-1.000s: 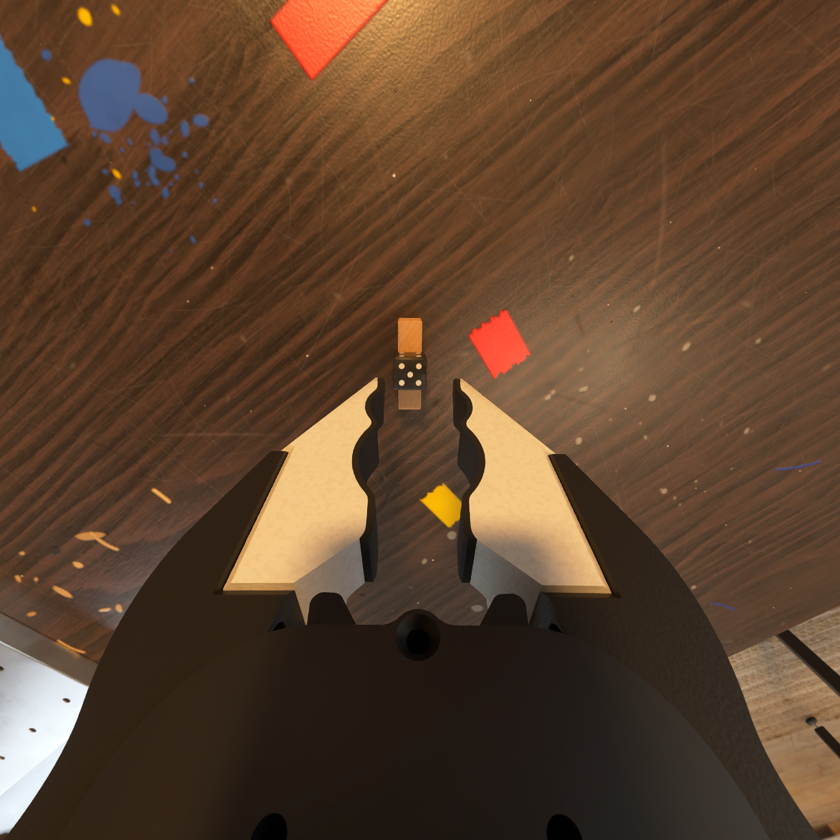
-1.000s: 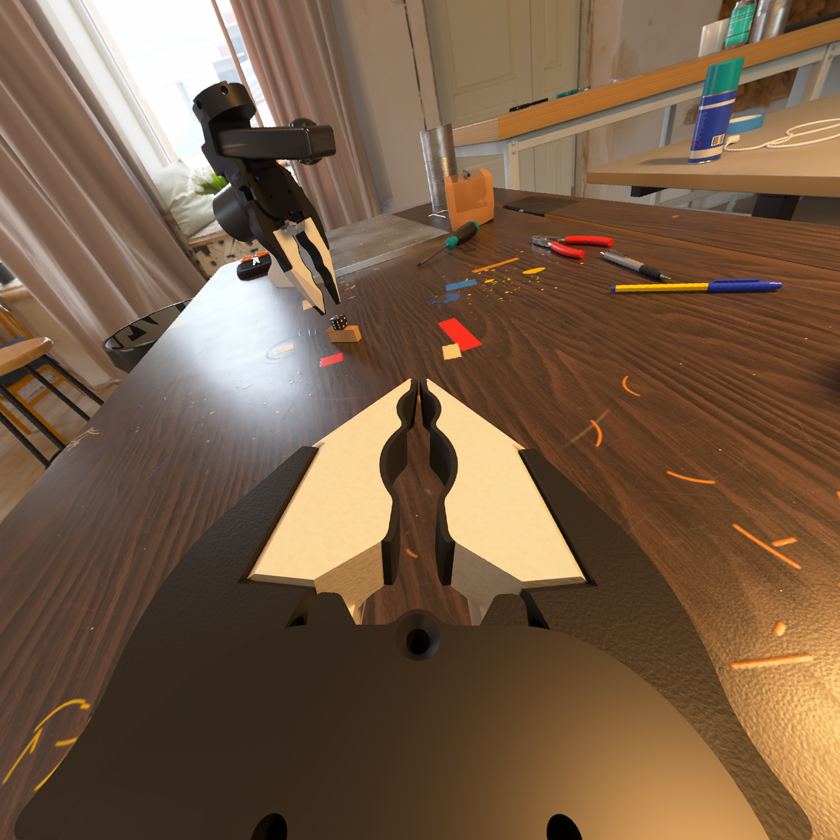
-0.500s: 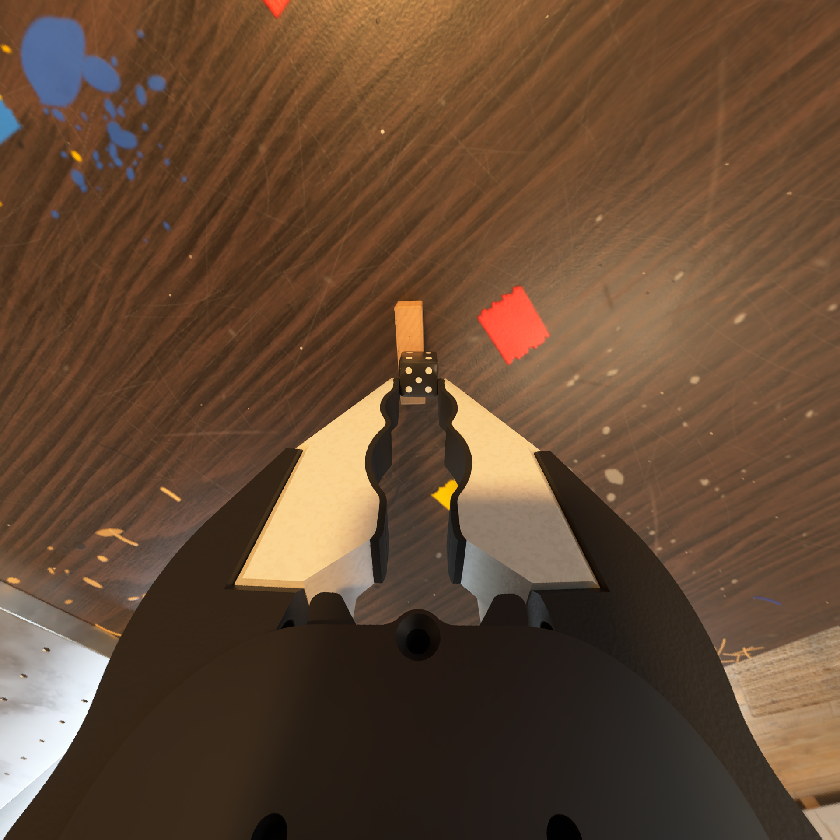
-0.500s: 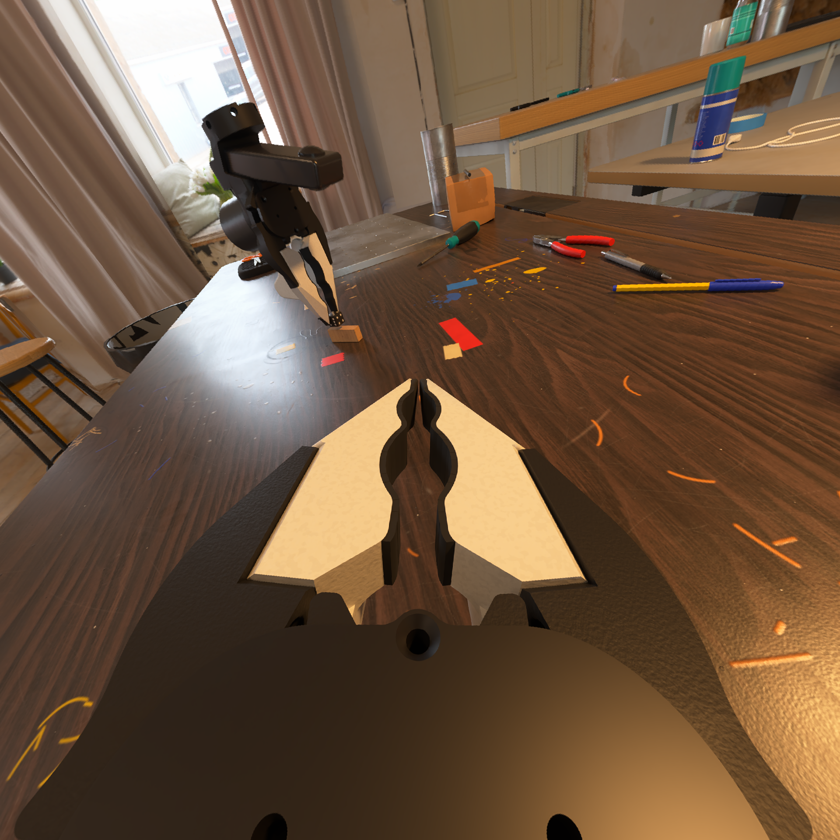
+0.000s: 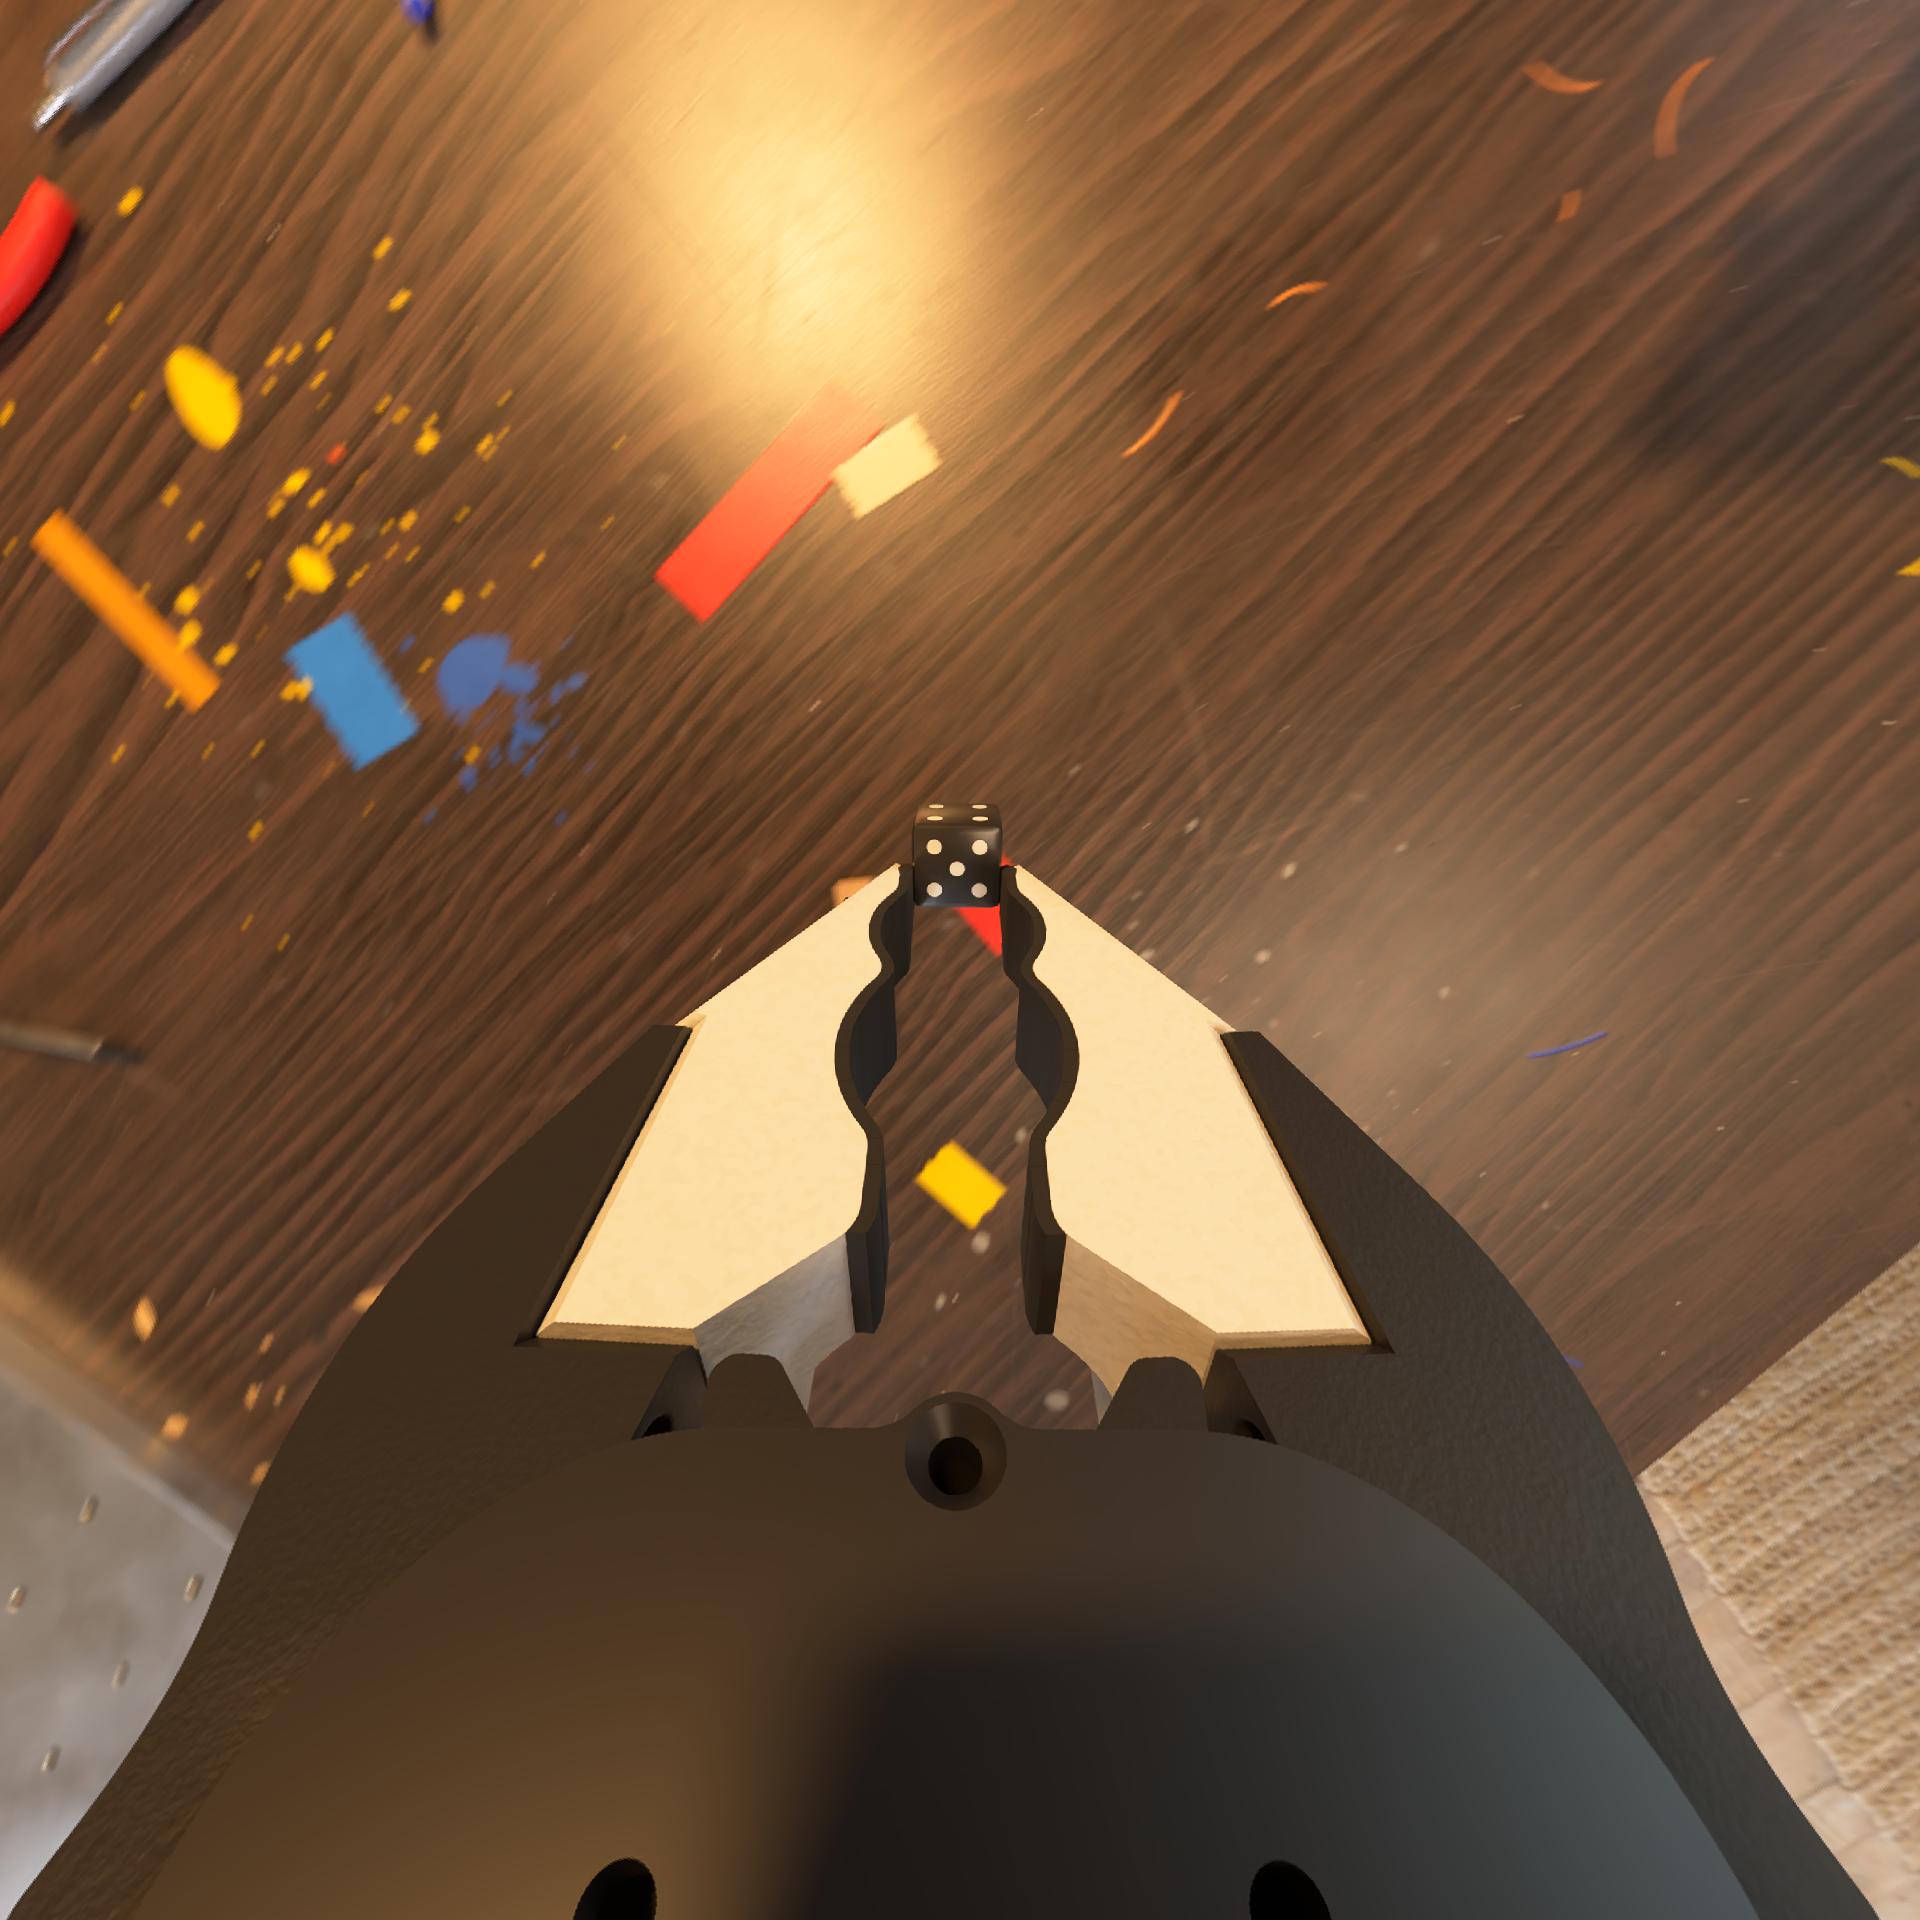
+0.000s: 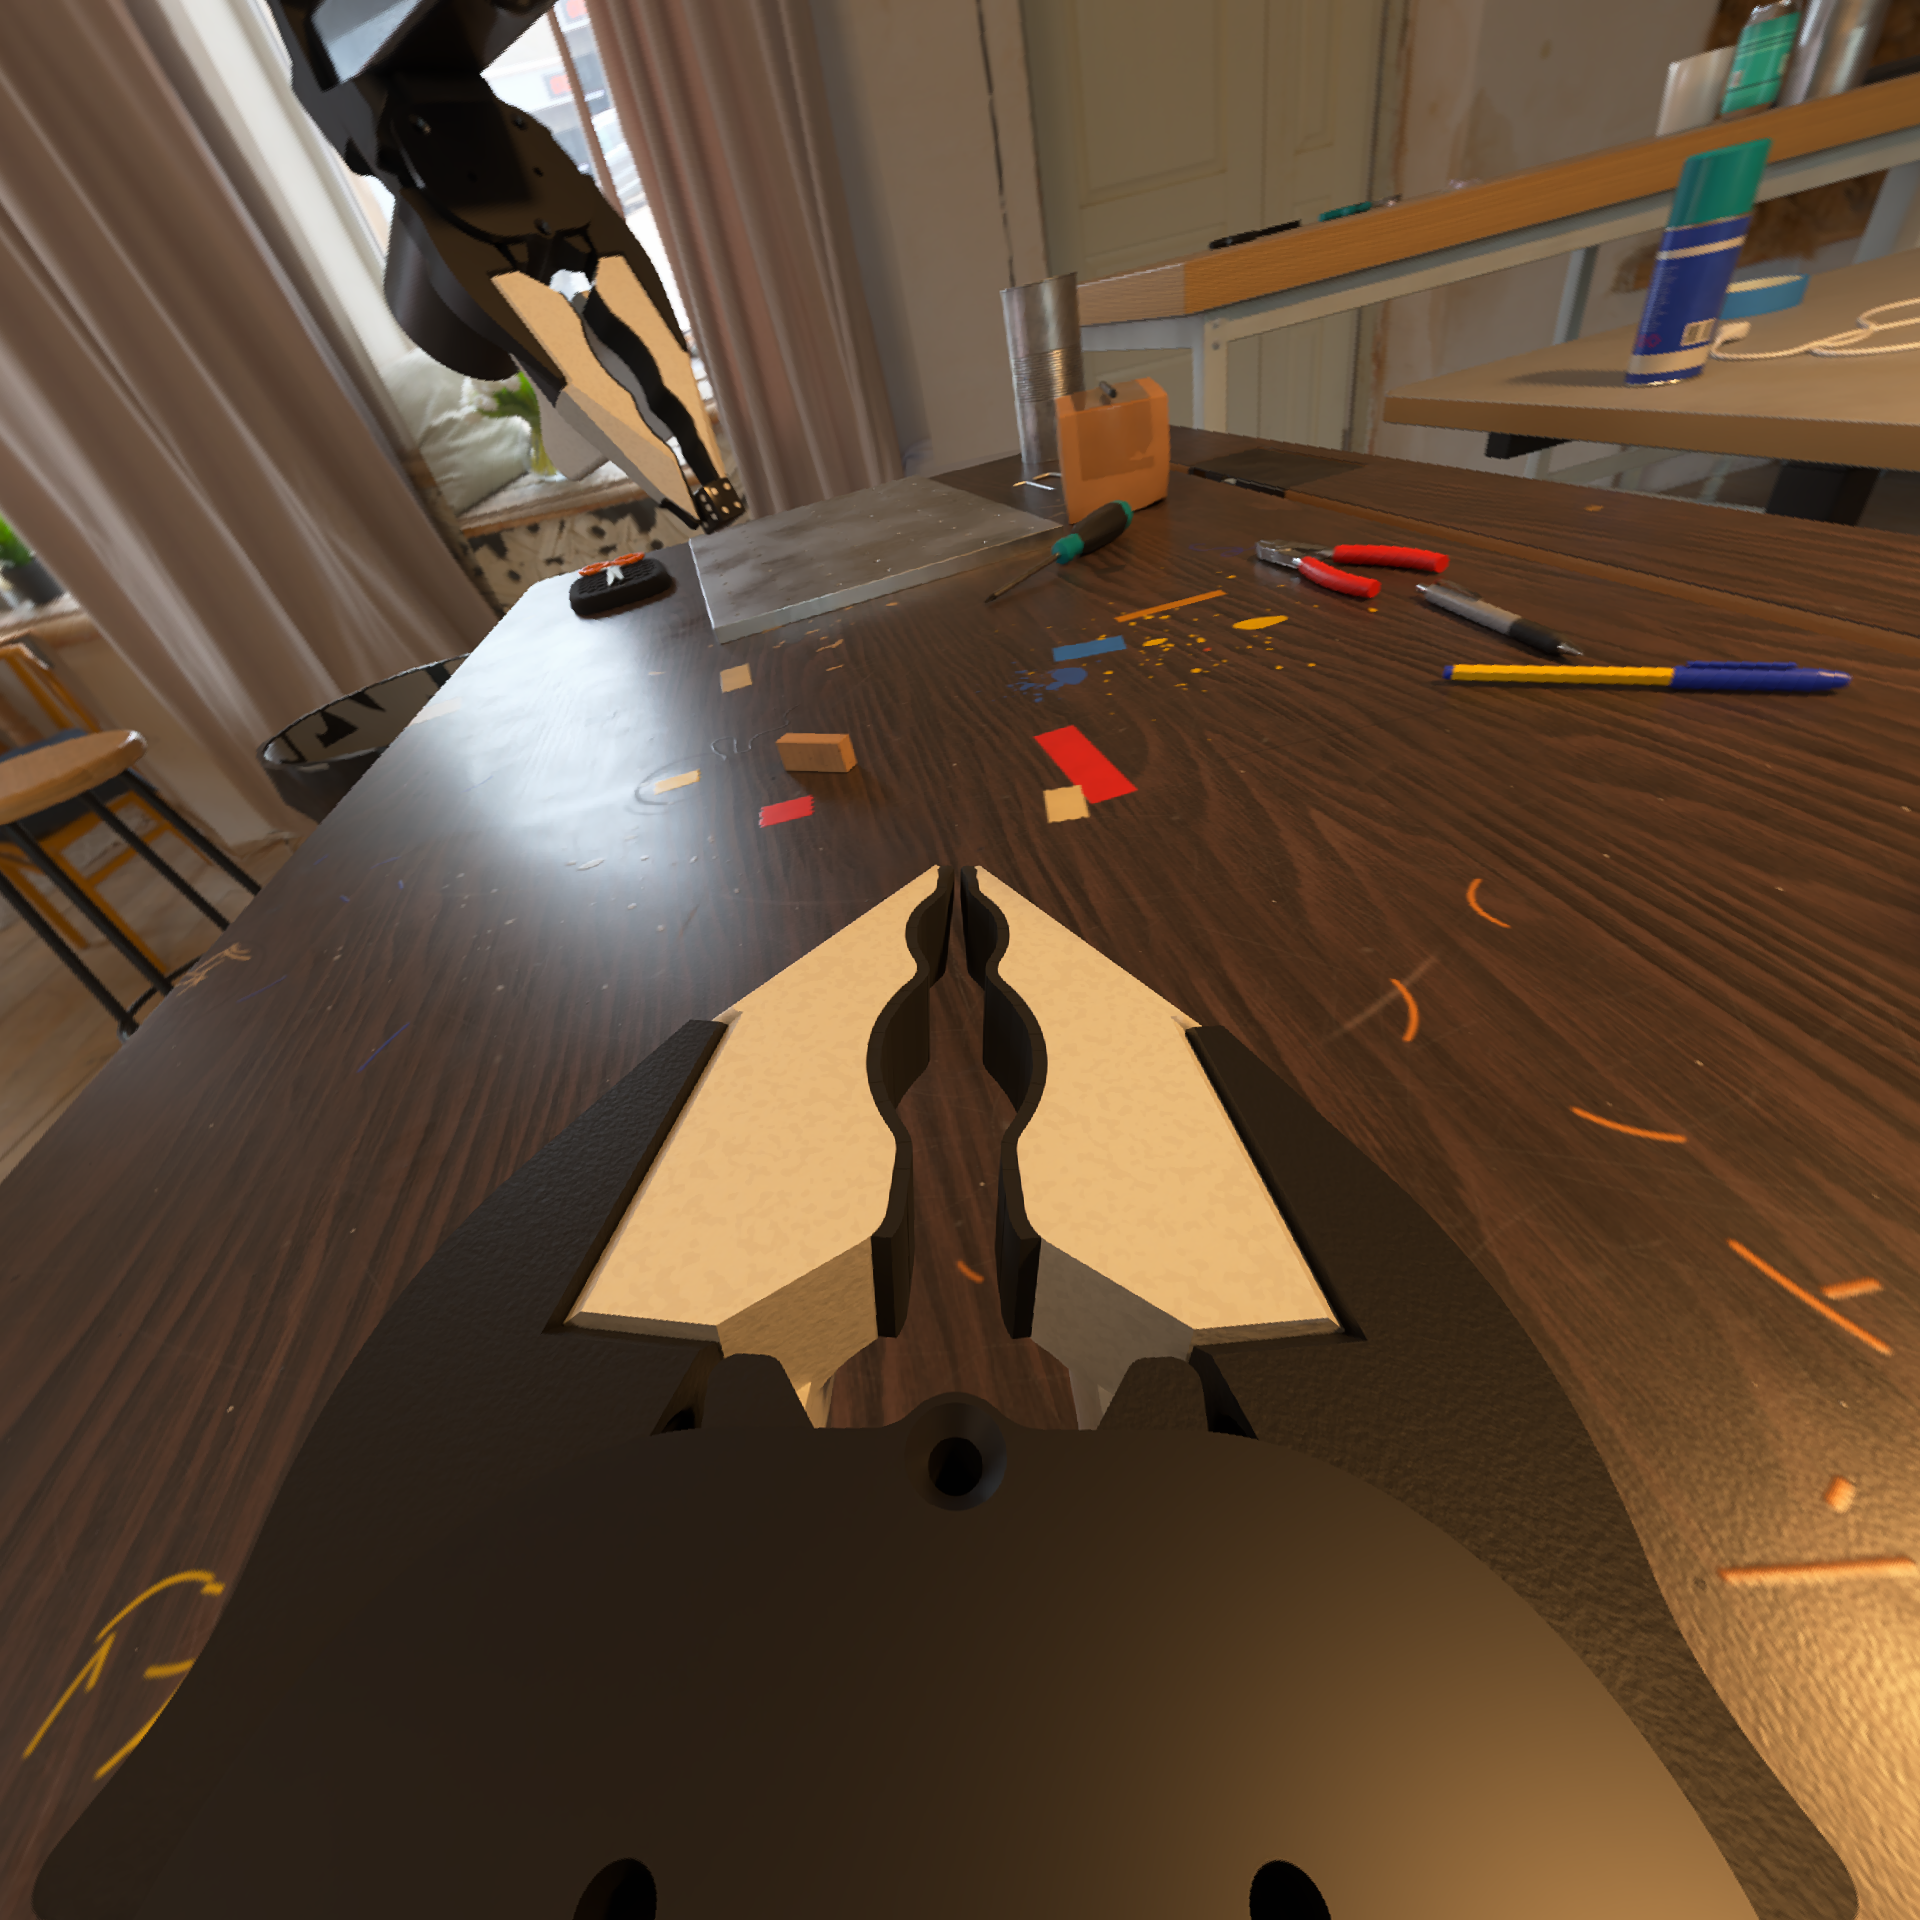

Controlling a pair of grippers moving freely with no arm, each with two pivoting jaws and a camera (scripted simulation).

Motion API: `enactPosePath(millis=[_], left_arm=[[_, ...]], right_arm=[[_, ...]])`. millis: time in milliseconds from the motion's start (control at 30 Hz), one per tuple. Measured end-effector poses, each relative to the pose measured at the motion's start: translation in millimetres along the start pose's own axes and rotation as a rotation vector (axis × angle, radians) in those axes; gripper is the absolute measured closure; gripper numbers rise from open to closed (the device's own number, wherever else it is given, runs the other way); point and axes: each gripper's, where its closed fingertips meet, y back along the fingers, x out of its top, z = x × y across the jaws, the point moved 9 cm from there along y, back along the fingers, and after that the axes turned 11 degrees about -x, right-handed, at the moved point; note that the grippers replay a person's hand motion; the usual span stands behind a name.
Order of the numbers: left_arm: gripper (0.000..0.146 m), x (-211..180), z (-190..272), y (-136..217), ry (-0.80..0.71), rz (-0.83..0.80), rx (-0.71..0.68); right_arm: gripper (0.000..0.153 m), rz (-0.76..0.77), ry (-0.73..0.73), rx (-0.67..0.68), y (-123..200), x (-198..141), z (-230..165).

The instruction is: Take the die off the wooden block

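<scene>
My left gripper [image 5: 957,883] is shut on the black die [image 5: 957,854] with white pips, pinched between its fingertips and held high above the table. In the right wrist view the left gripper [image 6: 717,506] hangs at the upper left with the die [image 6: 720,503] at its tips. The small wooden block [image 6: 816,751] lies bare on the dark wooden table [image 6: 1351,935], well below the die. In the left wrist view only an orange sliver of the block [image 5: 850,888] shows beside the left fingertip. My right gripper [image 6: 957,883] is shut and empty, low over the table's near part.
A metal plate [image 6: 862,551], screwdriver [image 6: 1070,545], orange box [image 6: 1112,447] and metal can [image 6: 1042,374] stand at the back. Red pliers [image 6: 1351,566], a marker [image 6: 1496,618] and a yellow-blue pen [image 6: 1652,675] lie to the right. Coloured tape bits and paint spots dot the table.
My left gripper closed on the die and lifted it high off the wooden block, tilting forward. The block stays on the table. My right gripper has not moved.
</scene>
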Motion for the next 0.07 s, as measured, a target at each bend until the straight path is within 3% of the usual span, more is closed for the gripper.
enactPosePath(millis=[67], left_arm=[[0.130, 9.4, 13.4, -13.3, -0.054, 0.022, -0.040]], right_arm=[[0.149, -0.002, 0.026, 0.018, -1.6, -0.2, -4.4]])
